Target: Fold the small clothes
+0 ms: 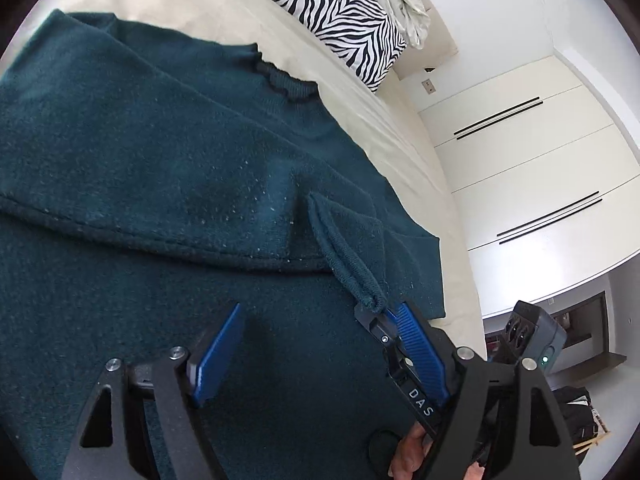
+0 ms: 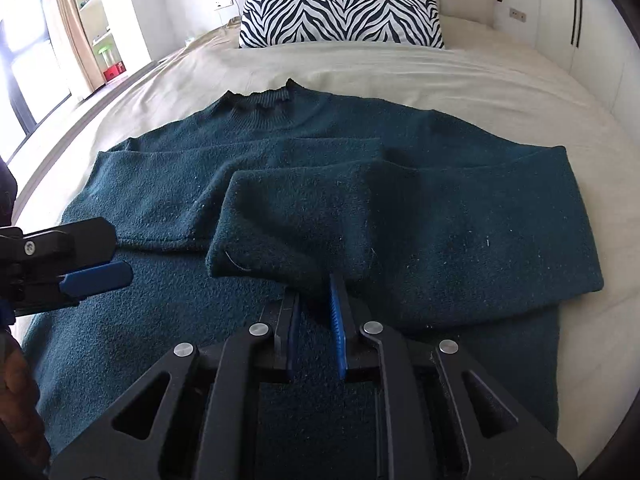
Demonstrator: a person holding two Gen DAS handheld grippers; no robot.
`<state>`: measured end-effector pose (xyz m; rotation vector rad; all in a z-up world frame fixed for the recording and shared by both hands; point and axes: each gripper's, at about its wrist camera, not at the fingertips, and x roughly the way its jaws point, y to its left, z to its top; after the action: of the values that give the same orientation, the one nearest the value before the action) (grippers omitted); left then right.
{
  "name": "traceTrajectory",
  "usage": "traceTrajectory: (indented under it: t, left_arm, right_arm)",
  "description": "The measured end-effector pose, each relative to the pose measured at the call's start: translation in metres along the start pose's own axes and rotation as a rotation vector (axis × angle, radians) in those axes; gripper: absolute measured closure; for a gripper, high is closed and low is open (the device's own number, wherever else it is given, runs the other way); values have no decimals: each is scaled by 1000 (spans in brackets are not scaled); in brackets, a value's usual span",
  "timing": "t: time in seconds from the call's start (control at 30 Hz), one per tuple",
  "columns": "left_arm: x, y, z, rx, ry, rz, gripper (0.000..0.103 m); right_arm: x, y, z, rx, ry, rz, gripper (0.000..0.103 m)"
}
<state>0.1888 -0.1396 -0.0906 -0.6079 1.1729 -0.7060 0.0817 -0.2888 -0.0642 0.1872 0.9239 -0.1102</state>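
A: Legible text, item one?

B: White capitals "DAS" on a black finger bar of the right gripper (image 1: pixel 378 312), seen in the left wrist view, just beside that gripper's blue ribbed pad; the lettering runs on out of sight behind the left gripper (image 1: pixel 312 340).

A: Anything else?

B: Nothing. No readable marking appears in the right wrist view.

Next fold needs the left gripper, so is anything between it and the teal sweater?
No loose object lies on the sweater below the open left gripper. But the right gripper, shut on the sleeve cuff, reaches in just beside the left gripper's right-hand finger, so it crowds that side.
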Motion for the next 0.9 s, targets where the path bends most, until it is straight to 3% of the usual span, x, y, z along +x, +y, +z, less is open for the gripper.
traceTrajectory:
  t: [0.1, 0.23, 0.33, 0.37, 0.4, 0.43, 0.53, 0.6, 0.77, 0.9]
  left_arm:
    - [18, -7, 6, -26, 37, -33, 21]
    - [42, -22, 18, 8, 72, 9, 24]
    - [63, -28, 25, 12, 121, 47, 60]
    - [67, -29, 27, 16, 125, 63, 66]
    - [69, -31, 29, 21, 127, 81, 82]
    - [69, -32, 31, 24, 129, 93, 89]
    - [59, -40, 34, 65, 108, 102, 93]
    - [43, -51, 35, 119, 76, 112, 93]
    - [-5, -69, 52, 257, -60, 168, 94]
    - [-30, -54, 71, 263, -139, 198, 94]
  right_arm:
    - [5, -11, 2, 19, 2, 30, 87]
    - [-2, -18, -6, 42, -1, 69, 86]
    - [-11, -29, -12, 103, 7, 134, 86]
    - [-13, -34, -16, 133, 10, 162, 86]
    - [-15, -39, -19, 163, 10, 187, 86]
    - [-17, -46, -23, 195, 8, 207, 86]
    - [-23, -69, -37, 302, -1, 273, 74]
    - [-28, -87, -47, 397, -24, 326, 43]
    - [-34, -126, -55, 602, -73, 474, 38]
    - [-30, -147, -58, 745, -78, 554, 38]
